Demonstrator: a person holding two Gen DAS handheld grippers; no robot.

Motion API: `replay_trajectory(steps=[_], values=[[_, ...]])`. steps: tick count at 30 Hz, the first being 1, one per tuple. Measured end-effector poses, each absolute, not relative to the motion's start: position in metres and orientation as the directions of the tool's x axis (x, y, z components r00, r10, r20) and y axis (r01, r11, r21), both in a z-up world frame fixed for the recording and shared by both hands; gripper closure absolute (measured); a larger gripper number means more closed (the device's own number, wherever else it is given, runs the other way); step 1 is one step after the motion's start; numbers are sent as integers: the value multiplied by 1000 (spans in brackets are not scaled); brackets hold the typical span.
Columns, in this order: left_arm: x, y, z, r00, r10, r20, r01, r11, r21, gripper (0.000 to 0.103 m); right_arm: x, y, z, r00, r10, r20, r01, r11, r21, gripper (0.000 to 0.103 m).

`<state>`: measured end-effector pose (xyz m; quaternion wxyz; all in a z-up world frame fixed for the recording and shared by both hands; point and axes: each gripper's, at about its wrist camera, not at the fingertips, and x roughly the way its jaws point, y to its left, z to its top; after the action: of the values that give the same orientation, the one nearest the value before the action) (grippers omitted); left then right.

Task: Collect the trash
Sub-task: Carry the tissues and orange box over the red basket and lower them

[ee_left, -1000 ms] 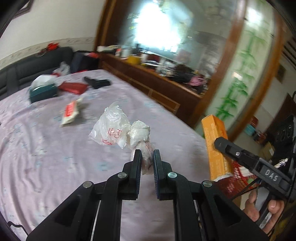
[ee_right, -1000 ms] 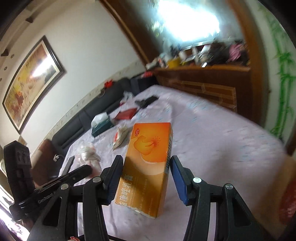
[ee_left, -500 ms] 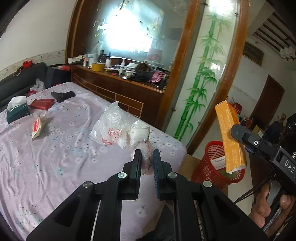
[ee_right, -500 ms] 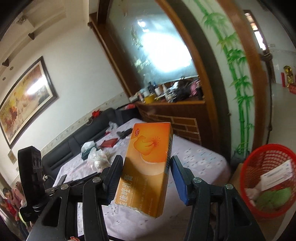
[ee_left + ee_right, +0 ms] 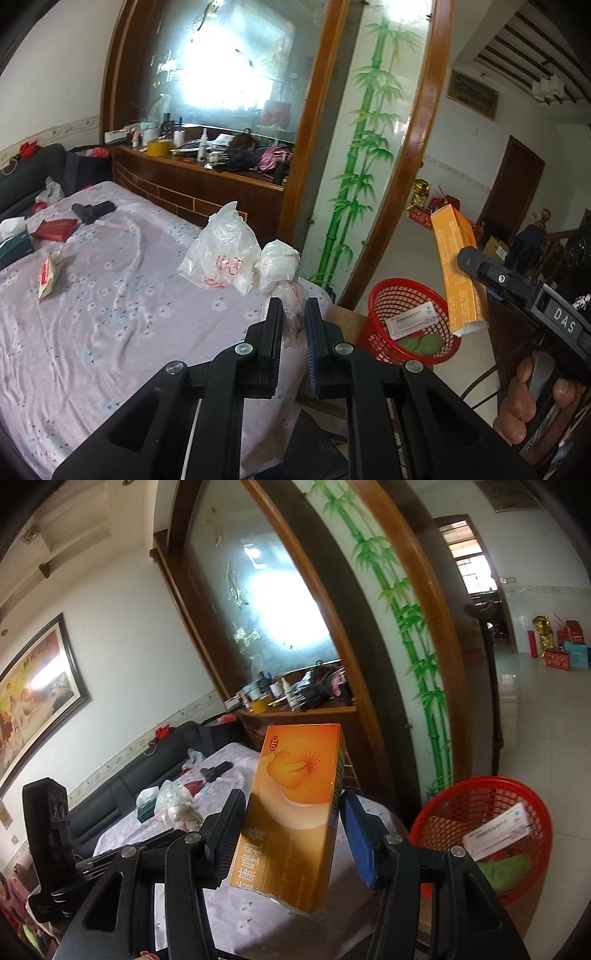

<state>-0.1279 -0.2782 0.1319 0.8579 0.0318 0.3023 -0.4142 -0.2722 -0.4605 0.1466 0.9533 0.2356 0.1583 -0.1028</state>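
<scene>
Two black grippers, each carrying one piece of trash. At lower centre of the left view, the left gripper (image 5: pixel 293 325) is clenched on a crinkled, translucent plastic bag (image 5: pixel 225 258) with red print, knotted into two lumps that billow above the fingertips at mid-frame. At lower centre of the right view, the right gripper (image 5: pixel 291 830) grasps one tall orange carton (image 5: pixel 295 812) by its narrow sides, upright and slightly tilted, its bottom flap torn (it also shows at the right of the left view, above the basket).

One round red mesh basket (image 5: pixel 487 812) stands on the floor at lower right of the right view; it holds one white printed box (image 5: pixel 496 830) and something green (image 5: pixel 506 871).

At left of the left view lies a lilac flowered cloth (image 5: pixel 110 314), soft and wrinkled, bearing one red-and-white wrapper (image 5: pixel 50 273), one flat red packet (image 5: pixel 55 229), one black pistol-shaped thing (image 5: pixel 92 211) and one teal tissue box (image 5: pixel 14 240).
</scene>
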Motion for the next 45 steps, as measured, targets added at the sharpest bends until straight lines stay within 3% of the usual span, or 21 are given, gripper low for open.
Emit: replay_trajectory(steps=[25, 45], values=[[-171, -352, 150, 302, -809, -504, 856, 462, -230, 91, -344, -512, 168, 885, -350, -307, 453, 798, 398, 46], [-183, -414, 134, 183, -831, -526, 902, 354, -246, 91, -371, -538, 161, 851, -414, -324, 520, 752, 405, 46]])
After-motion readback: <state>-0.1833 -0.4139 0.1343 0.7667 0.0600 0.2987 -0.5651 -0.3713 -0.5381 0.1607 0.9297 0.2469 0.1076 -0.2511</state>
